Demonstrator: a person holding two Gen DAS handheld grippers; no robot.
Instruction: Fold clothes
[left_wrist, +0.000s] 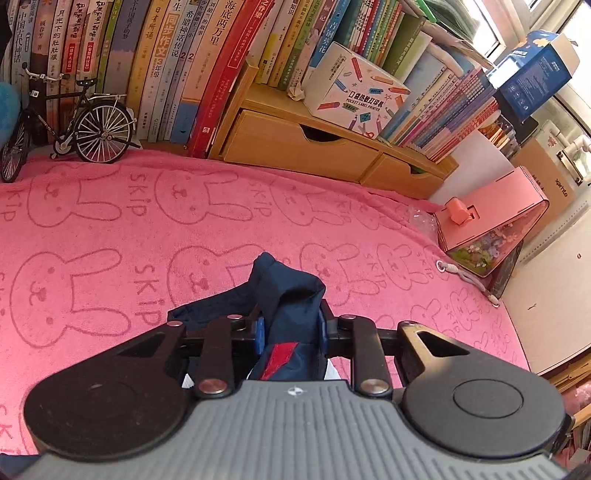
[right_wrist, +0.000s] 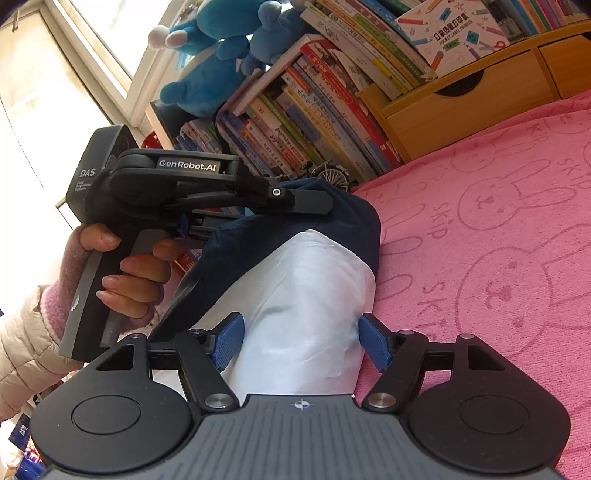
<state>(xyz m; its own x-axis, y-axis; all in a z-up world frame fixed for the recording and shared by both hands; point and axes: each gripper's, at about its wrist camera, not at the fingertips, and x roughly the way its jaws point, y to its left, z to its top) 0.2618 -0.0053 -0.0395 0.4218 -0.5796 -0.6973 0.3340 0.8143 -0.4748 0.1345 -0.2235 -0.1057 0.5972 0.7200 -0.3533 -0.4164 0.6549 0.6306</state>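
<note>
A navy garment (left_wrist: 288, 291) with a red stripe and a white part (right_wrist: 306, 295) is bunched up over the pink rabbit-print towel (left_wrist: 110, 229). My left gripper (left_wrist: 290, 328) is shut on a fold of the navy cloth, which rises in a peak between its blue pads. In the right wrist view that left gripper (right_wrist: 327, 206) shows from the side, held by a hand (right_wrist: 133, 280), its fingers on the navy top of the bundle. My right gripper (right_wrist: 301, 341) stands open, its blue pads (right_wrist: 375, 343) flanking the white cloth.
Rows of books (left_wrist: 207, 66) and a wooden drawer unit (left_wrist: 295, 144) line the far edge. A model bicycle (left_wrist: 74, 125) stands at the back left. A pink box (left_wrist: 495, 221) sits at the towel's right edge. Blue plush toys (right_wrist: 218, 48) sit on stacked books.
</note>
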